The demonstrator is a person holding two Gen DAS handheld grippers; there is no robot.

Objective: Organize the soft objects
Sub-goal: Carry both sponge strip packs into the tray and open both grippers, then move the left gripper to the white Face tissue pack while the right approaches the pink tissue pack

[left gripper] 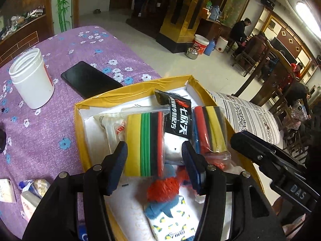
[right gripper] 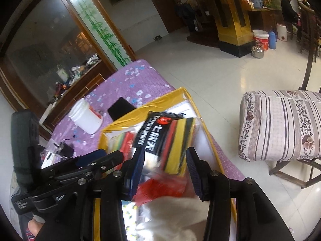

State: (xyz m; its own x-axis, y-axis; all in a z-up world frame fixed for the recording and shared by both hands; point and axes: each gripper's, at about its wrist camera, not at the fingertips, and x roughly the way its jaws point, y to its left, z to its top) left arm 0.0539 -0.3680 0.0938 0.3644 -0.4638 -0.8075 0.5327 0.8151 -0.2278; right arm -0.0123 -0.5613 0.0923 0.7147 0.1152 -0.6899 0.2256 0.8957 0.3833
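Observation:
A yellow-rimmed box point(left gripper: 80, 120) sits on a purple flowered cloth. In it lie two clear packets of coloured strips point(left gripper: 145, 144) point(left gripper: 209, 128), a black sachet point(left gripper: 176, 116), a red pompom sock point(left gripper: 163, 188) and a patterned sock pack point(left gripper: 172, 223). My left gripper point(left gripper: 155, 166) is open above the left strip packet, empty. My right gripper point(right gripper: 165, 170) is open above the right strip packet point(right gripper: 178, 146) and a red soft item point(right gripper: 160, 190); it shows at the right of the left wrist view point(left gripper: 280, 168). The box shows too point(right gripper: 112, 128).
A white open jar point(left gripper: 32, 80) and a black phone point(left gripper: 90, 79) lie on the cloth beyond the box. Small packets point(left gripper: 28, 192) lie at the near left. A striped cushioned stool point(right gripper: 280, 124) stands right of the table. People sit at far tables.

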